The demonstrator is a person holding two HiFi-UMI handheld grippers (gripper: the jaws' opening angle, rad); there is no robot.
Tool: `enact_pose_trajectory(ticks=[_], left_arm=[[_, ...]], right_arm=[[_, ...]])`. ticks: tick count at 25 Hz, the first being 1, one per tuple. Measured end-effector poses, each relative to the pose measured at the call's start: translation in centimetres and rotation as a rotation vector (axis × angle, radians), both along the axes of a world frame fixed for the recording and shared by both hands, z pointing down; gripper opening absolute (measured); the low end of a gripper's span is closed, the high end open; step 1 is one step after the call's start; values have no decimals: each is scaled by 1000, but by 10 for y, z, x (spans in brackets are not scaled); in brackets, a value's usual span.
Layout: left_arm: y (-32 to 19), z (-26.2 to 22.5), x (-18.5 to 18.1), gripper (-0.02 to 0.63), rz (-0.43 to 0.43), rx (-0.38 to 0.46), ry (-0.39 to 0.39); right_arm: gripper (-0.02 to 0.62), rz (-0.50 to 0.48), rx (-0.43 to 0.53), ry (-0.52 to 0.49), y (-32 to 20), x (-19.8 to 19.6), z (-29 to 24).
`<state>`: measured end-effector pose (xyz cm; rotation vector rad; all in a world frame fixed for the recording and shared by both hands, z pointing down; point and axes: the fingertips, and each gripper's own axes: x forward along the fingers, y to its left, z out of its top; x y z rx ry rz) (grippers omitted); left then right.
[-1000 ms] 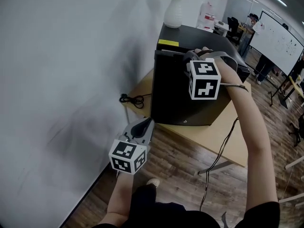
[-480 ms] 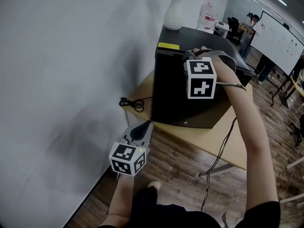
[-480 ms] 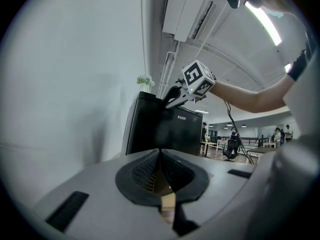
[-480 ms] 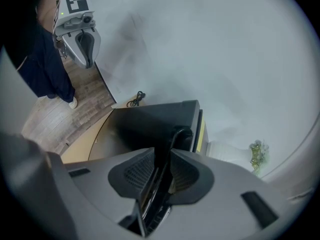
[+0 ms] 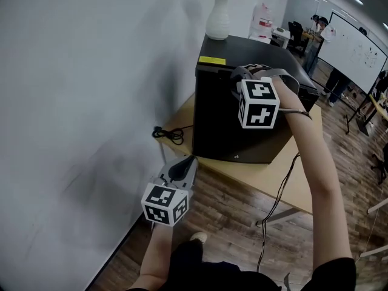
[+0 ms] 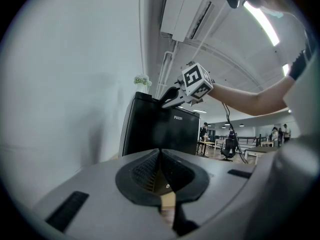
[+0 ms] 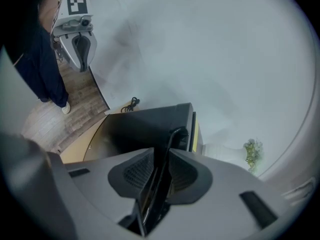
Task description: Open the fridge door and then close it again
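Since a sec ago the right gripper has been opening its jaws, w/ the fridge door's top edge btwn them; both hands otherwise sit abt where they were. Nearest, low by the person's leg, the left gripper points along the white wall, jaws together, nothing in them. Under it, wood floor. Next, a light wooden table w/ a black cable coiled at its wall-side corner. The black fridge stands on the table, fridge door facing the person, flush w/ the body or v. close; can't tell if sealed. The right gripper reaches down over the door's top edge: jaws narrowly apart, edge in the gap, a sliver of slack on one side. A white vase w/ flowers stands at the back of the fridge top. Farther off, a whiteboard.
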<state>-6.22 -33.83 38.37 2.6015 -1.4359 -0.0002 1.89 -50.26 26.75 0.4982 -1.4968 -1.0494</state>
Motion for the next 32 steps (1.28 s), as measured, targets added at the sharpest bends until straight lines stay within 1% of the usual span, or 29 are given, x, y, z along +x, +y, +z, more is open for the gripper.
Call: enact_pose_trajectory(ticks=[4, 6, 10, 14, 16, 19, 22, 26, 29, 32], left_arm=[[6, -3, 3, 12, 13, 2, -16], [8, -5, 6, 12, 23, 5, -20], [18, -9, 16, 12, 48, 13, -28], [35, -12, 32, 12, 85, 21, -40], [44, -13, 40, 12, 102, 25, -45], [56, -15, 47, 12, 116, 31, -51], [65, -18, 49, 12, 119, 33, -46], [78, -21, 54, 12, 133, 34, -47], [89, -24, 63, 12, 150, 37, -50], [100, -22, 73, 12, 179, 33, -49]], right_arm=[[62, -51, 95, -72, 4, 0, -6], [34, -48, 135, -137, 8, 4, -12], [32, -35, 178, -282, 27, 14, -31], [22, -23, 207, -357, 54, 30, -39], [20, -12, 189, -417, 70, 38, -37], [17, 22, 158, -544, 92, 49, -32], [11, 94, 116, -716, 111, 63, -23], [8, 202, -1, -970, 143, 83, -4], [6, 260, -50, -1115, 168, 100, 8], [6, 292, -104, -1252, 194, 112, 21]])
